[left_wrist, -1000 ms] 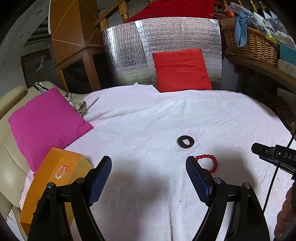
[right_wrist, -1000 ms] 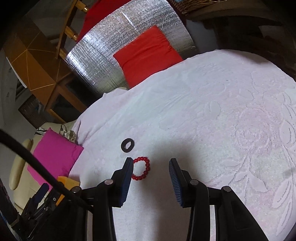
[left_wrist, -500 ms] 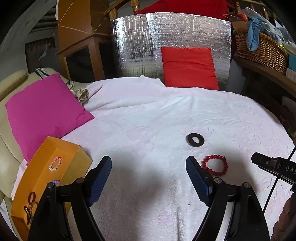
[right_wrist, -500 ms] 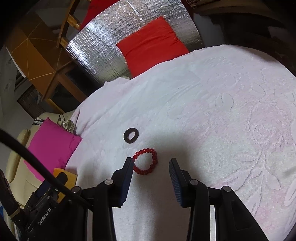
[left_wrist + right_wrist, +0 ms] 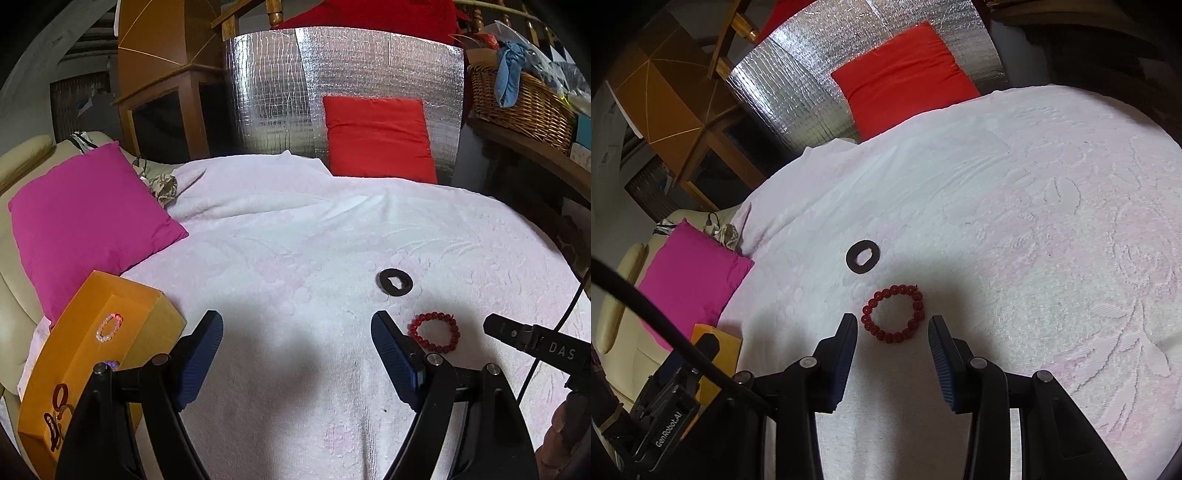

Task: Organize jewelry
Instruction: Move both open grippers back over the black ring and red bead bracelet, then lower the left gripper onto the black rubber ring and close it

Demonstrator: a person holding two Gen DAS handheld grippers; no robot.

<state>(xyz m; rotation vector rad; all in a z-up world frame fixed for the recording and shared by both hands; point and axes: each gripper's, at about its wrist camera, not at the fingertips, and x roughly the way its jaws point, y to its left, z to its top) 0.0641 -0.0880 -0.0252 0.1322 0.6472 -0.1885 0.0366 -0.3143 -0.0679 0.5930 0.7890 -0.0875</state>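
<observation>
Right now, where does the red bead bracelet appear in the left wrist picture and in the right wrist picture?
Left wrist view: the red bead bracelet lies low and right of centre on the white blanket, just right of the left gripper.
Right wrist view: it lies at lower centre, just ahead of the open right gripper.
Shared landmark: the black ring lies just beyond the bracelet in both views.
</observation>
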